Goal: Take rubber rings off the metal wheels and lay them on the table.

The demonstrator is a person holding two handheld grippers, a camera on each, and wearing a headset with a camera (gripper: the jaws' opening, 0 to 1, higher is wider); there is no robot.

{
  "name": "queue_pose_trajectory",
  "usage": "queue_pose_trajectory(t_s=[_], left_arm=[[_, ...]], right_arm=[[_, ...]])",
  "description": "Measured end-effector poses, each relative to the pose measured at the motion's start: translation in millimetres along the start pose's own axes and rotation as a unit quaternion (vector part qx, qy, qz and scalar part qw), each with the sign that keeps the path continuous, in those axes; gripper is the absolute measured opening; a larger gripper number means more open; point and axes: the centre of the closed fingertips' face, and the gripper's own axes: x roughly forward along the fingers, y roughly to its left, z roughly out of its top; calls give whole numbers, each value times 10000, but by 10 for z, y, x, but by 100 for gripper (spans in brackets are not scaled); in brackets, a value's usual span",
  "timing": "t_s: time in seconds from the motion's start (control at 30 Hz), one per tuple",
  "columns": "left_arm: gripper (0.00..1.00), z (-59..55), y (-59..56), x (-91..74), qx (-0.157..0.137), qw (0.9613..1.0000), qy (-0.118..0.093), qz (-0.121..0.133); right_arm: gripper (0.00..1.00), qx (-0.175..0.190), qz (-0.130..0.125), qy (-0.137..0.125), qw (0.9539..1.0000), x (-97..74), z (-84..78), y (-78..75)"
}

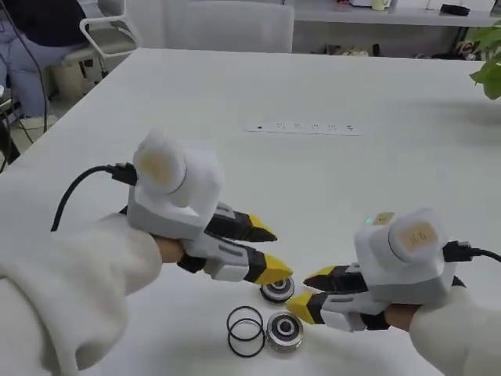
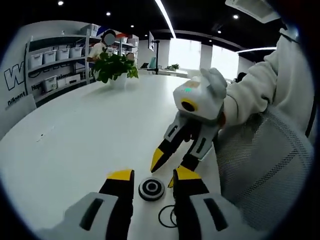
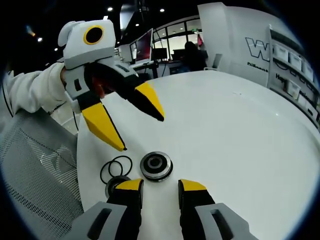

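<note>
Step in hand, by judgement: next ring removal; left gripper (image 1: 275, 251) and right gripper (image 1: 301, 290) both spread open, empty, flanking far wheel (image 1: 277, 290) on table (image 1: 352, 180); ring on it cannot be confirmed. Next move calls for pinning wheel, hooking ring. Count: two wheels, near wheel (image 1: 283, 330) included; two loose rings (image 1: 246, 330) beside it.
</note>
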Motion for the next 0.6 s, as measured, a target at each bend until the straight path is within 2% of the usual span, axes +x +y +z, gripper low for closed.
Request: queue_pose_trajectory(t_s=[0.03, 0.1, 0.23, 0.4, 0.5, 0.6], left_arm=[[23, -60, 24, 21, 7, 10000, 84, 43], [20, -108, 52, 59, -48, 9999, 110, 116], [18, -164, 5, 120, -219, 9996, 163, 9], [14, -318, 21, 192, -159, 9987, 471, 101], [14, -293, 41, 198, -99, 9989, 419, 170], [14, -339, 36, 230, -80, 9985, 525, 152]], right_arm=[[26, 0, 6, 0, 10000, 0, 0, 1], [25, -11, 18, -1, 10000, 2, 2, 7], [24, 7, 103, -19, 9999, 16, 7, 33], [25, 5, 135, -19, 9999, 23, 12, 49], [25, -15, 142, -15, 9999, 24, 14, 52], [25, -15, 137, -15, 9999, 24, 14, 51]])
